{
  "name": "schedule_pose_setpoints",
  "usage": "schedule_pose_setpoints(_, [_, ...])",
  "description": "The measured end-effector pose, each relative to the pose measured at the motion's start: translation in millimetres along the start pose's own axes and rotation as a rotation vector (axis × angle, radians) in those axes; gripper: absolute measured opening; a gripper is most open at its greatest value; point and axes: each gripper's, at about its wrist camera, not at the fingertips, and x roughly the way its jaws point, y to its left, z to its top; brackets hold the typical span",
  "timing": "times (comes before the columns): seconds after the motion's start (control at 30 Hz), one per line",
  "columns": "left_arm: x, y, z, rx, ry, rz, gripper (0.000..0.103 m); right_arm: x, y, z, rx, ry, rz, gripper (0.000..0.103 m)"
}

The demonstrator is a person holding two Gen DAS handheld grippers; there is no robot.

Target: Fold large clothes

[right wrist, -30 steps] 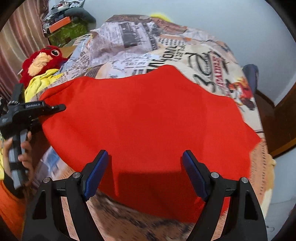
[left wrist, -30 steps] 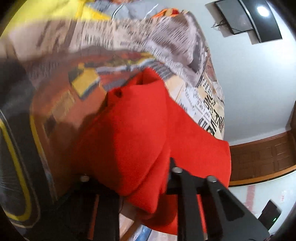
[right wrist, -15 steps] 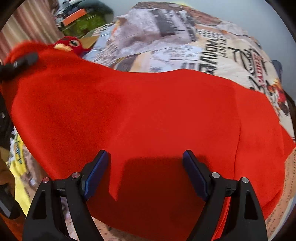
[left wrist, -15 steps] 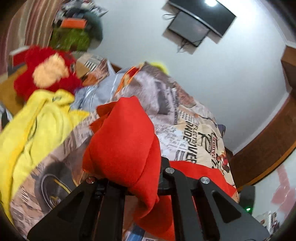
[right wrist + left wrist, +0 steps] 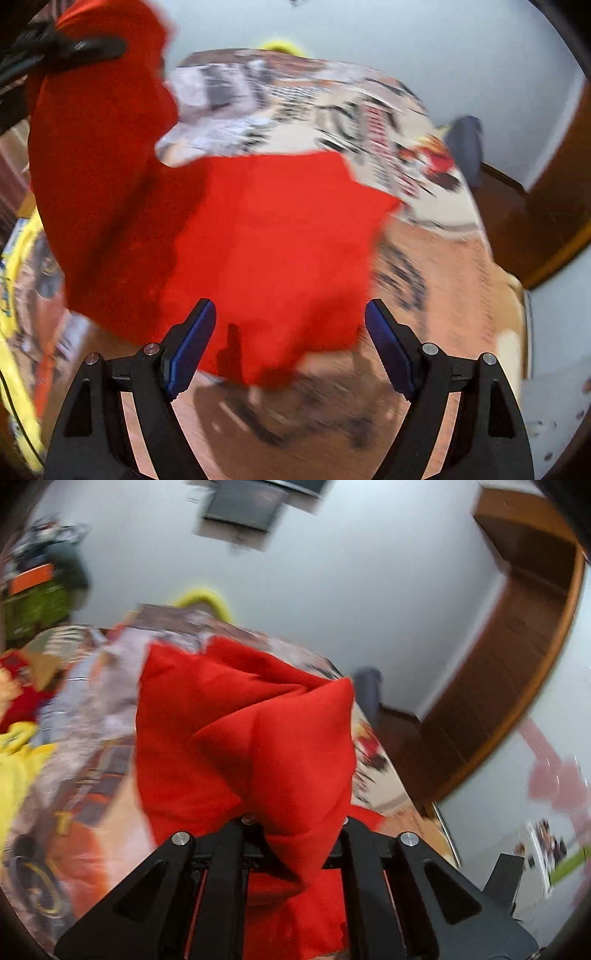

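Observation:
A large red cloth (image 5: 273,229) lies partly on a bed with a printed newspaper-style cover (image 5: 369,122). My left gripper (image 5: 295,834) is shut on a bunched corner of this red cloth (image 5: 243,738), which bulges up over its fingers and hides the pads. In the right wrist view that lifted corner hangs high at the upper left, with the left gripper (image 5: 77,48) clamped on it. My right gripper (image 5: 290,347) stands open above the cloth's near edge, blue pads (image 5: 192,343) wide apart, nothing between them.
Yellow clothing (image 5: 18,760) and a red plush toy (image 5: 18,705) lie at the bed's left. A wooden wall panel (image 5: 517,672) and a dark screen (image 5: 243,506) on the pale wall are beyond. The bed's right edge (image 5: 517,295) drops to the floor.
The left gripper has risen and rolled, pulling the red cloth's corner up off the bed. The cloth's left side now hangs raised. The right gripper shifted over the near edge, still open.

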Motion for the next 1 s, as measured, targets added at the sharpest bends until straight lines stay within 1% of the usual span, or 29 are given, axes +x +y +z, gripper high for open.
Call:
schedule_pose_setpoints(0.07, [25,-27,-11,0.037,0.063,-0.048,0.006,-5,-23,-16,0.030,0.014,-0.029,0.080])
schedule_pose_setpoints(0.1, [38,-38,-20,0.055,0.109,-0.067,0.006,-7,-32,-22,0.046,0.020,-0.038,0.080])
schedule_pose_setpoints(0.2, [73,-66,-54,0.148,0.238,-0.097,0.006,-9,-57,-44,0.101,0.051,-0.055,0.080])
schedule_pose_setpoints(0.23, [88,-72,-69,0.181,0.301,-0.109,0.006,-8,-62,-47,0.113,0.058,-0.055,0.080])
schedule_pose_setpoints(0.27, [97,-74,-81,0.206,0.347,-0.107,0.006,-7,-68,-53,0.131,0.070,-0.057,0.080])
schedule_pose_setpoints(0.3, [109,-76,-97,0.232,0.400,-0.082,0.006,-6,-72,-57,0.143,0.078,-0.058,0.080])
schedule_pose_setpoints(0.33, [116,-74,-107,0.243,0.435,-0.068,0.006,-5,-76,-62,0.159,0.090,-0.058,0.080])
schedule_pose_setpoints(0.37, [122,-70,-117,0.248,0.465,-0.059,0.008,-5,-77,-64,0.168,0.095,-0.057,0.080])
schedule_pose_setpoints(0.4, [123,-65,-123,0.246,0.474,-0.060,0.008,-6,-79,-67,0.179,0.096,-0.053,0.080])
schedule_pose_setpoints(0.43, [120,-61,-125,0.239,0.474,-0.073,0.008,-8,-82,-70,0.184,0.096,-0.049,0.080])
schedule_pose_setpoints(0.47, [116,-60,-124,0.230,0.475,-0.085,0.011,-10,-82,-71,0.191,0.094,-0.048,0.080])
schedule_pose_setpoints(0.5, [111,-57,-121,0.214,0.476,-0.100,0.019,-12,-82,-73,0.193,0.092,-0.047,0.080])
schedule_pose_setpoints(0.53, [106,-55,-117,0.199,0.479,-0.122,0.024,-17,-81,-76,0.193,0.086,-0.046,0.080])
schedule_pose_setpoints(0.57, [99,-55,-113,0.190,0.477,-0.136,0.034,-19,-81,-75,0.192,0.081,-0.045,0.080])
schedule_pose_setpoints(0.6, [90,-56,-110,0.185,0.468,-0.151,0.041,-24,-80,-73,0.190,0.072,-0.045,0.080])
schedule_pose_setpoints(0.7, [55,-73,-102,0.247,0.410,-0.147,0.044,-36,-78,-69,0.179,0.029,-0.042,0.080])
schedule_pose_setpoints(0.73, [39,-75,-97,0.291,0.373,-0.134,0.044,-39,-77,-65,0.172,0.011,-0.038,0.080])
schedule_pose_setpoints(0.77, [28,-76,-93,0.317,0.343,-0.122,0.046,-42,-75,-62,0.167,-0.002,-0.036,0.080])
schedule_pose_setpoints(0.8, [15,-75,-87,0.345,0.299,-0.099,0.054,-48,-72,-57,0.160,-0.020,-0.032,0.080])
schedule_pose_setpoints(0.83, [4,-72,-81,0.359,0.259,-0.073,0.059,-50,-70,-54,0.155,-0.031,-0.028,0.080])
schedule_pose_setpoints(0.87, [-5,-67,-75,0.368,0.222,-0.049,0.067,-54,-66,-47,0.146,-0.047,-0.021,0.080])
schedule_pose_setpoints(0.9, [-13,-61,-70,0.371,0.189,-0.028,0.070,-56,-61,-40,0.137,-0.061,-0.015,0.080])
schedule_pose_setpoints(0.93, [-17,-55,-66,0.372,0.171,-0.010,0.070,-57,-58,-36,0.130,-0.071,-0.010,0.080])
schedule_pose_setpoints(1.0, [-19,-37,-59,0.373,0.156,0.055,0.072,-60,-45,-22,0.106,-0.099,0.007,0.080])
